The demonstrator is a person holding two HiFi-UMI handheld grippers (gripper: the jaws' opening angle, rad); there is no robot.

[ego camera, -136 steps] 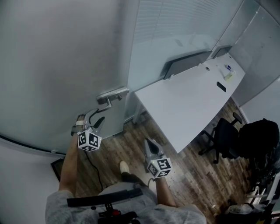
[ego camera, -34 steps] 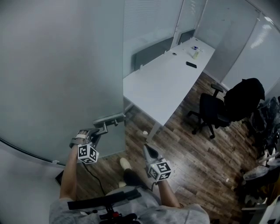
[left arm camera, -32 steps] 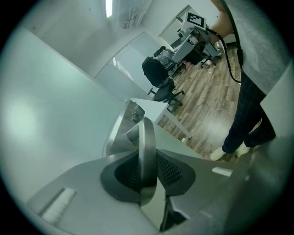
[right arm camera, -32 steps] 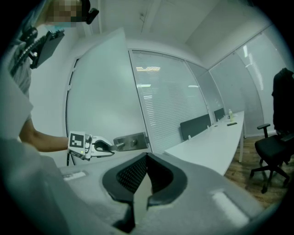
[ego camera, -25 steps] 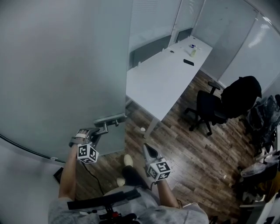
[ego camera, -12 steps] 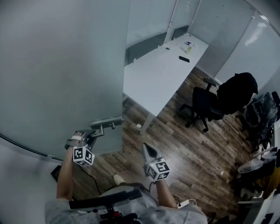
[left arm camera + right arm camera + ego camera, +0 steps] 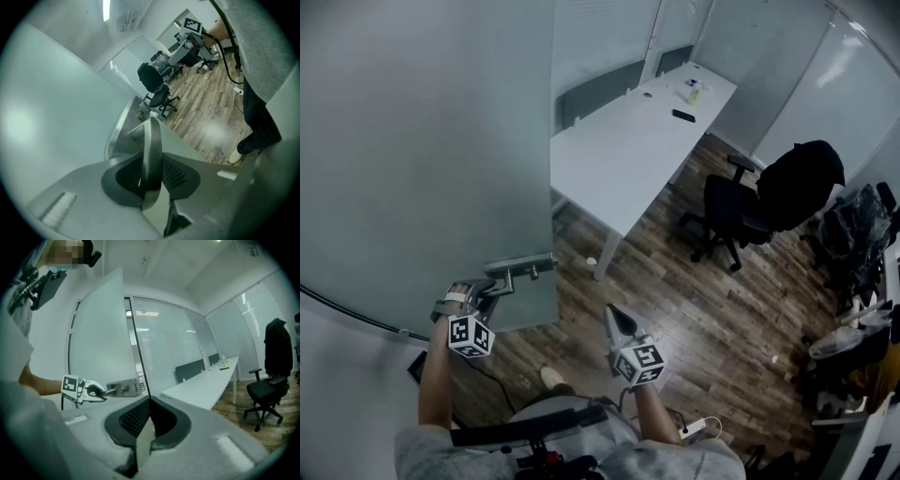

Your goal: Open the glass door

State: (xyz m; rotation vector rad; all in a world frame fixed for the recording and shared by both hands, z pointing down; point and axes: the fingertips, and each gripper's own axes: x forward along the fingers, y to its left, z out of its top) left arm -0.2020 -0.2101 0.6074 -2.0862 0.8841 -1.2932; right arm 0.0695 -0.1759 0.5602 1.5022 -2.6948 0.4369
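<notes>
Swinging further since half a second ago, the glass door point(image 7: 422, 141) has carried its free edge and its door handle point(image 7: 517, 269) a little leftward in the head view, and more of the wooden floor point(image 7: 675, 309) shows past that edge. The left gripper point(image 7: 490, 289) has gone with it. Its jaws have just been easing apart slightly, yet the metal lever point(image 7: 151, 150) stands upright between the two dark pads in the left gripper view, and they pinch it from both sides. The gripper point(image 7: 151, 176) points downward at the handle (its marker cube sits just above the person's forearm in the head view).

The right gripper point(image 7: 616, 317) hangs free over the floor, well apart from the door, with nothing between its jaws. The right gripper view shows those jaws point(image 7: 149, 416) pressed together, and beyond them the left gripper point(image 7: 91, 391) clamped on the handle's plate end point(image 7: 123, 389) at the frosted door's edge.

To the right of the door stands a long white desk point(image 7: 619, 150). Near its far side is a black office chair point(image 7: 727, 211) with a dark jacket point(image 7: 802, 178) over its back. One pale shoe point(image 7: 551, 377) of the person shows on the floor between the two grippers.
</notes>
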